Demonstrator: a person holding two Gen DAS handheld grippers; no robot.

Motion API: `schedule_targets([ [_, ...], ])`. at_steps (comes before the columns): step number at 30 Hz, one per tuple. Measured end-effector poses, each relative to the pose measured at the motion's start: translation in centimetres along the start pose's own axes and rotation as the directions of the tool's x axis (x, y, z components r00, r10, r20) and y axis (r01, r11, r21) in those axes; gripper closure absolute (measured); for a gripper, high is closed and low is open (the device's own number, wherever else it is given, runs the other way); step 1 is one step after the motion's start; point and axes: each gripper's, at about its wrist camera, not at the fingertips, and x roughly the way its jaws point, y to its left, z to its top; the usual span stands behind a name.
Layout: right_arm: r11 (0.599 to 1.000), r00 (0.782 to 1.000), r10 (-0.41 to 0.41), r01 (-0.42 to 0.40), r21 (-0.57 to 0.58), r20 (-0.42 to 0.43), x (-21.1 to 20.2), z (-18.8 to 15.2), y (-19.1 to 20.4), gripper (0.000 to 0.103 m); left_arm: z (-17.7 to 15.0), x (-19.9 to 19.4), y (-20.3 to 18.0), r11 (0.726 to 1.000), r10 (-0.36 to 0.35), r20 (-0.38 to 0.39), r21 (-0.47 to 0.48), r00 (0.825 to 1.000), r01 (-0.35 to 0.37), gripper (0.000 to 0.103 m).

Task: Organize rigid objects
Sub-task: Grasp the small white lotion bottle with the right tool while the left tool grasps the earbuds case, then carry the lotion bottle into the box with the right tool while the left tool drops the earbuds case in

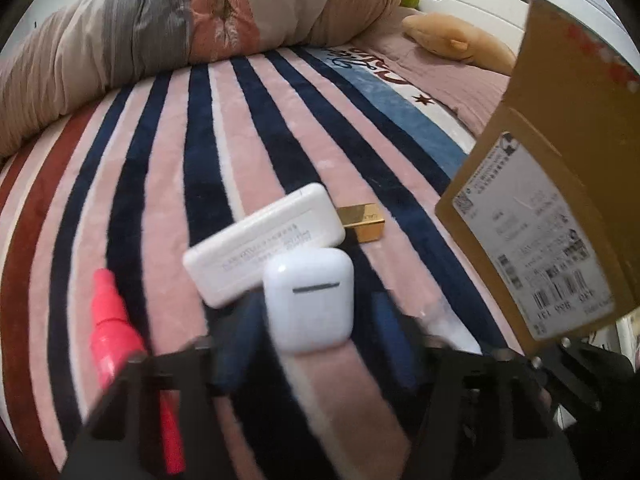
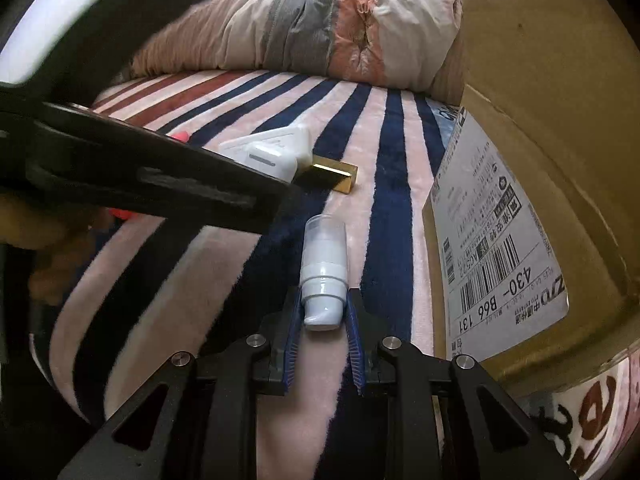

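Stripes of pink, navy and dark red run across the blanket (image 1: 168, 152) on the bed where we are working. Our left gripper (image 1: 316, 340) has its blue pads spread wide on either side of the white earbud case (image 1: 309, 298); the frame is blurred there and we see a gap on the right side, so the tongs are released. Touching the case on its far side lies the white flat box (image 1: 264, 244), and behind that the gold bar (image 1: 362, 222). A pink marker (image 1: 116, 332) lies at the left, partly under the gripper frame.

Our right gripper (image 2: 323, 320) is clenched on the base of the small pump bottle (image 2: 324, 270), whose clear cap points away from us along a navy stripe. From this view the earbud case (image 2: 272, 162), the flat box (image 2: 280, 140) and the gold bar (image 2: 332, 176) sit farther up the blanket, partly hidden by the left gripper's black frame.

The cardboard box (image 2: 540, 128) with its shipping label (image 2: 488, 240) stands at the right edge of the blanket, near the bottle. A rolled quilt (image 1: 180, 20) lies along the far edge, a tan plush toy (image 1: 460, 38) beyond it.
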Motion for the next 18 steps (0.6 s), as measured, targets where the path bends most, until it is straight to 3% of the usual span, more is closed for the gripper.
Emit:
schedule_targets([
  [4, 1.000, 1.000, 0.015, -0.015, 0.003, 0.002, 0.0, 0.1, -0.3, 0.086, -0.4, -0.8, -0.2, 0.999, 0.011, -0.042, 0.040, 0.999, -0.010, 0.064],
  [6, 1.000, 1.000, 0.026, -0.026, 0.006, 0.007, -0.2, 0.0, -0.5, 0.086, -1.0, -1.8, 0.0, 0.998, 0.011, -0.097, 0.065, 0.995, -0.005, 0.064],
  [11, 0.995, 0.995, 0.102, -0.103, 0.010, 0.021, -0.4, -0.1, -1.3, 0.086, -3.0, -3.1, 0.5, 0.991, -0.022, -0.228, 0.123, 0.973, 0.051, 0.064],
  [13, 0.994, 0.993, 0.111, -0.112, 0.000, 0.026, -0.4, -0.2, -1.2, 0.086, -3.5, -3.1, 0.4, 0.991, -0.007, -0.213, 0.130, 0.977, 0.035, 0.057],
  [15, 0.994, 0.994, 0.105, -0.104, -0.015, 0.031, -0.4, -0.2, -1.0, 0.085, -3.8, -3.0, 0.4, 0.995, -0.021, -0.177, 0.096, 0.984, 0.039, 0.036],
  [18, 0.996, 0.996, 0.081, -0.080, -0.035, 0.041, -0.1, 0.0, -0.5, 0.084, -4.2, -3.0, 0.4, 0.998, -0.014, -0.112, 0.053, 0.994, 0.020, 0.038],
])
